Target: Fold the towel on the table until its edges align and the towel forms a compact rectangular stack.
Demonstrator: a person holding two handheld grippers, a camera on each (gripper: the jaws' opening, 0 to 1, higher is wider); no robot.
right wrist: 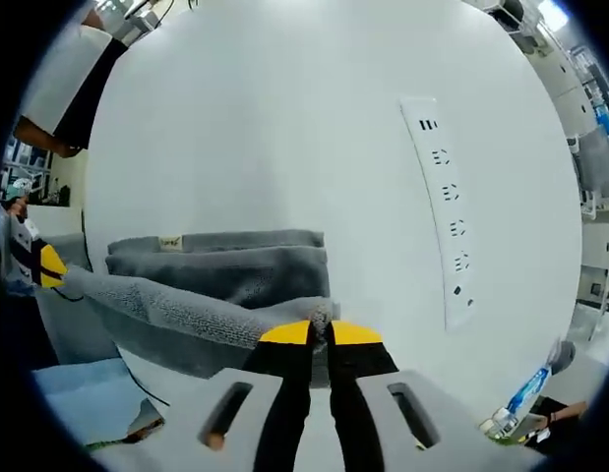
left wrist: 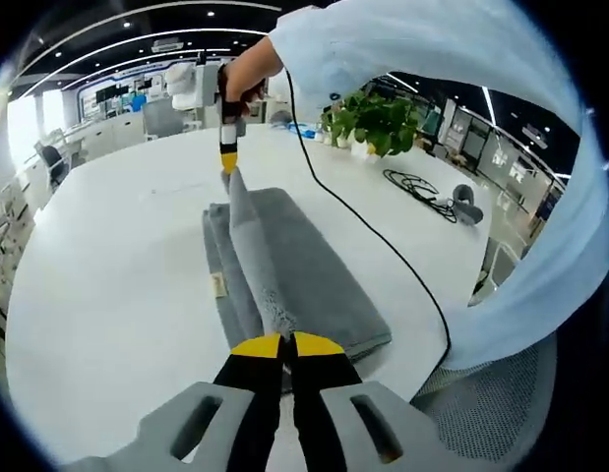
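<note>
Item: grey towel [left wrist: 304,261], part-folded on white desk [left wrist: 117,295]; top layer's edge lifted taut between left tongs [left wrist: 286,344] and right tongs [right wrist: 321,333], each clamped on a corner; step in hand: a fold; next: carry edge across, align, release.

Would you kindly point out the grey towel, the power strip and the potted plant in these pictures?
grey towel [left wrist: 314,270]: left gripper view, on the flat folded top layer.
power strip [right wrist: 447,211]: right gripper view, on the middle of its white body, between sockets.
potted plant [left wrist: 378,120]: left gripper view, on its green leaves.
</note>
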